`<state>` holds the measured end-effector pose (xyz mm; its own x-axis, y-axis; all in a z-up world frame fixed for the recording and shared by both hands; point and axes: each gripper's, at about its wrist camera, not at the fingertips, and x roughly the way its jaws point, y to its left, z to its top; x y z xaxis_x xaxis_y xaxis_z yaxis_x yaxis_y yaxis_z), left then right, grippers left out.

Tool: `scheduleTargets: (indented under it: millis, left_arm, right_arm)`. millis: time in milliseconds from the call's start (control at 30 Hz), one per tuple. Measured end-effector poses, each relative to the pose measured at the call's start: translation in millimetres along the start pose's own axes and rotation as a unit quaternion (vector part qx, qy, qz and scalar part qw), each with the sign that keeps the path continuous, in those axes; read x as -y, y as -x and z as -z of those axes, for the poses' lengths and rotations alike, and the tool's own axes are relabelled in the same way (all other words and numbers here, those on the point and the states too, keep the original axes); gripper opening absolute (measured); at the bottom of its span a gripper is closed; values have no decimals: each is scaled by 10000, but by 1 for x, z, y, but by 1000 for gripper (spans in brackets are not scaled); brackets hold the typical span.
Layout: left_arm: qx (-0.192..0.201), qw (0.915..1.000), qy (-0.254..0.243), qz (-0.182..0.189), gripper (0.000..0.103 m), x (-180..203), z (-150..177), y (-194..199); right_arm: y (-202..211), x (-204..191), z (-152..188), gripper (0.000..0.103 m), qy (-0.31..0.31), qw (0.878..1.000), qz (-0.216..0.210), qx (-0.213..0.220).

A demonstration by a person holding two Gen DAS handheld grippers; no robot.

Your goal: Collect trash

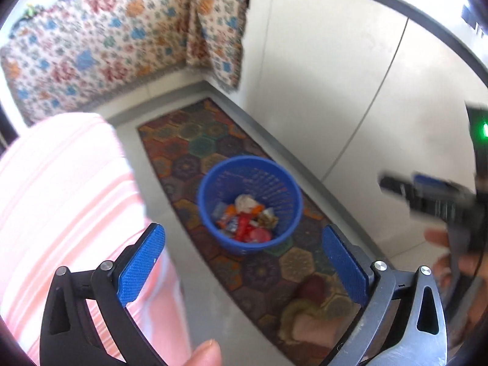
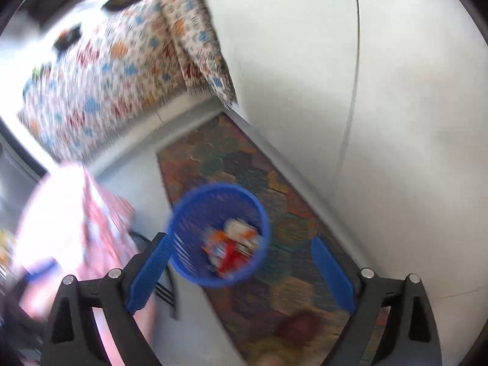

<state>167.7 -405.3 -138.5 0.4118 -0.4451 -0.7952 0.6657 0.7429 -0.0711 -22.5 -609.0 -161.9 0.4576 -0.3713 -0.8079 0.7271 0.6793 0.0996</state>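
A blue mesh basket stands on a colourful hexagon-patterned rug. In it lie several crumpled wrappers, red, orange and white. My left gripper hangs above the basket, open wide, with nothing between its blue pads. In the right wrist view, which is blurred, the same basket and its wrappers show between the fingers of my right gripper, also open and empty. The right gripper's body shows at the right edge of the left wrist view, in a person's hand.
A pink striped cloth fills the left side, and a floral cloth hangs at the back. White tiled floor lies to the right of the rug. A blurred red and yellow-green thing sits on the rug near me.
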Motion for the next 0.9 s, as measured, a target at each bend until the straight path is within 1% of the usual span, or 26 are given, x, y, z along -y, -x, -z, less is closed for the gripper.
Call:
scheduleTargets:
  millis: [67,133,200,267,300,367,400,567,667,800,900]
  left_arm:
    - [121,9999,-31,-82,103,-1,4,15]
    - [198,9998,-83,-53,103,-1,7,28]
    - [221,9994,-203,-168,103,2,9,38]
    - [292,9980,-305,-475,103,7,11,41]
    - [310,9974,-311,-565,103,9,12,43]
    - [297,9978,-279,-517,103,9,13,49]
    - [317,9982,-381,-330,103,7,14,51]
    - [185,9993,-160,-294,103,-2,13,59]
    - [107,9994,-42,-341,103,-6,11,60]
    - [30,9998,63,-196,103,-10,10,62]
    - [72,9999,61,-130,103,-11,11,65]
  right_arm:
    - [17,-10,18,98,238,9990,385,-62]
    - [35,-19,34,100,302,9979,578,12]
    - [50,-25,45,101,371,9978,544,93]
    - [63,-35,51,101,526,9971,524,170]
    - [67,-36,53,101,570,9970,487,201]
    - [78,-40,56,101,640,9967,405,297]
    - [83,-42,55,101,671,9964,383,335]
    - [101,-55,58,101,753,9957,380,371]
    - [111,-57,59,101,718,9962,326,362]
    - [119,-61,60,101,716,9965,257,356]
    - [118,-63,61,101,707,9970,137,288]
